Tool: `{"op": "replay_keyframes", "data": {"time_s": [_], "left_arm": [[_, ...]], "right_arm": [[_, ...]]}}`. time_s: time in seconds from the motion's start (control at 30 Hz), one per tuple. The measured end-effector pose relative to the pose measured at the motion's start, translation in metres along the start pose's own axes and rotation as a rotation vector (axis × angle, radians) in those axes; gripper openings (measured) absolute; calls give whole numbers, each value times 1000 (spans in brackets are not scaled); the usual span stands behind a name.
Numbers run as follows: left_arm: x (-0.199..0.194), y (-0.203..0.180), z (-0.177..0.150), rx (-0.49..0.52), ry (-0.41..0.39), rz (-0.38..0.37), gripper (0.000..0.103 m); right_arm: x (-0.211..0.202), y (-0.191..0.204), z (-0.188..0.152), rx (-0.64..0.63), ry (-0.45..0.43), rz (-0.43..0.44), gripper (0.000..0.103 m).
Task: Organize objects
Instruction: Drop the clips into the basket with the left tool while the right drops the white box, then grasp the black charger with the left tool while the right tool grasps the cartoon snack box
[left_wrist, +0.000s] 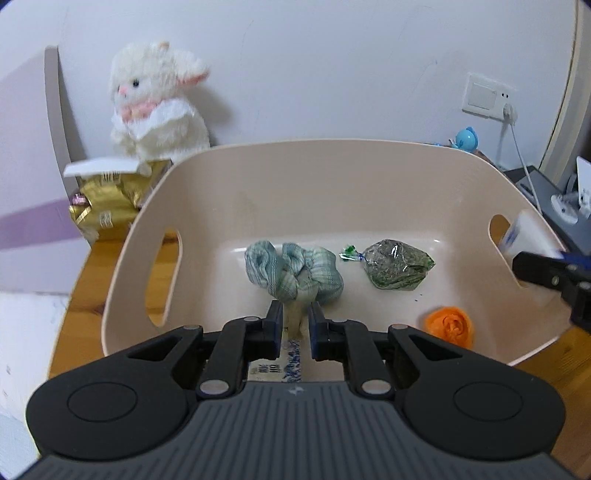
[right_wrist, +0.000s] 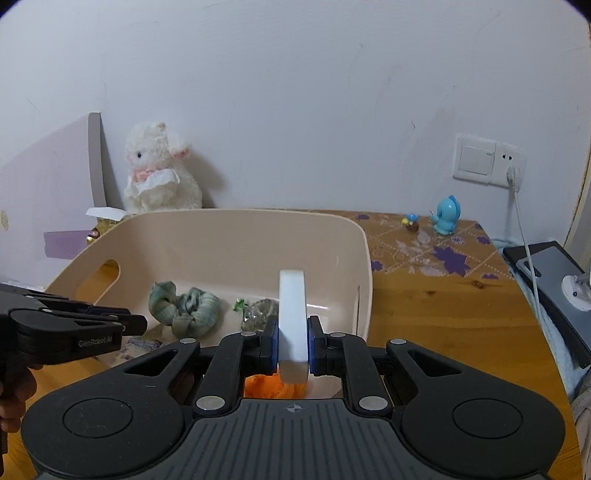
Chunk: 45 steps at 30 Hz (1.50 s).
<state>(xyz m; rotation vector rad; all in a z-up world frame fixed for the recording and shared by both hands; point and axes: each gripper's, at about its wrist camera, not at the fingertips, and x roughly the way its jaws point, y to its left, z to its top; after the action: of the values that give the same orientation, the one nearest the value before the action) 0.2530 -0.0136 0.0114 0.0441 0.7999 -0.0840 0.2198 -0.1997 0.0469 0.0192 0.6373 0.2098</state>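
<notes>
White wall behind, wooden counter (right_wrist: 436, 306) below: over the beige bin (right_wrist: 236, 236), right hand-held gripper (right_wrist: 292, 345) clamps a stiff, slick white tube (right_wrist: 291, 310) mid-body, left hand-held gripper (left_wrist: 295, 321) pinches the soft, light cloth bundle's (left_wrist: 295, 273) tail.

A home room – plush lamb (right_wrist: 157, 173), flowered tablecloth (right_wrist: 428, 243), wall socket (right_wrist: 489, 159)

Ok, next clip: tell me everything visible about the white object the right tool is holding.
The white tube looks like smooth, opaque plastic, flat-sided with rounded edges and no cap in view. The right tool is shut on its lower part, one blue pad on each flat side. It stands roughly upright, narrow edge to the camera, over the near right part of the beige bin, above the orange item. The left wrist view shows blue print on it beside the bin's right handle cutout.
</notes>
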Motion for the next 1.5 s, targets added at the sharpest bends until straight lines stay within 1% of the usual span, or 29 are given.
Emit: {"op": "replay_keyframes", "data": {"time_s": [0.03,0.07,0.1,0.13,0.17,0.2,0.27,0.43,0.6,0.67,0.7,0.73,0.77,0.97,1.1,1.17,1.27,1.4,1.5], "left_arm": [[-1,0,0,-3,1,0,28],[-3,0,0,-2,-5,8,50],[-7,-1,0,-1,-18,23,68],[-12,-1,0,4,-42,35,71],[-16,-2,0,7,-50,39,74],[-20,-2,0,6,-55,40,76],[-28,-2,1,7,-65,34,78],[-51,-5,-5,5,-93,63,84],[-71,-5,-16,-1,-104,80,85],[-80,-4,-22,-2,-117,88,87],[-85,-5,-24,-1,-119,93,89],[-88,-5,-27,1,-116,94,89],[-92,-5,-30,3,-115,96,89],[-105,-9,-48,12,-112,108,89],[-105,-15,-61,26,-89,101,91],[-102,-19,-68,39,-69,98,94],[-93,-24,-81,47,-34,92,94],[-78,-28,-95,30,14,55,94],[-66,-33,-102,28,40,42,94]], "right_arm": [[0,-1,0,7,0,0,23],[-1,-1,-1,13,-4,0,34],[-4,-2,-1,15,-11,0,38],[-7,-1,-1,13,-19,4,46],[-10,-1,-1,10,-28,1,50],[-14,0,-2,5,-40,-5,53],[-22,1,-2,4,-55,-7,62],[-46,1,-4,13,-83,14,76],[-68,1,-11,15,-94,25,80],[-75,2,-15,12,-92,28,83],[-78,2,-18,10,-90,28,85],[-81,2,-21,9,-86,28,90],[-84,3,-24,8,-84,27,93],[-96,4,-44,-2,-49,23,96],[-100,6,-57,-16,-23,20,99],[-101,7,-65,-24,-6,19,101],[-97,8,-76,-33,25,19,103],[-88,9,-93,-55,76,15,103],[-81,8,-101,-57,106,13,103]]}}
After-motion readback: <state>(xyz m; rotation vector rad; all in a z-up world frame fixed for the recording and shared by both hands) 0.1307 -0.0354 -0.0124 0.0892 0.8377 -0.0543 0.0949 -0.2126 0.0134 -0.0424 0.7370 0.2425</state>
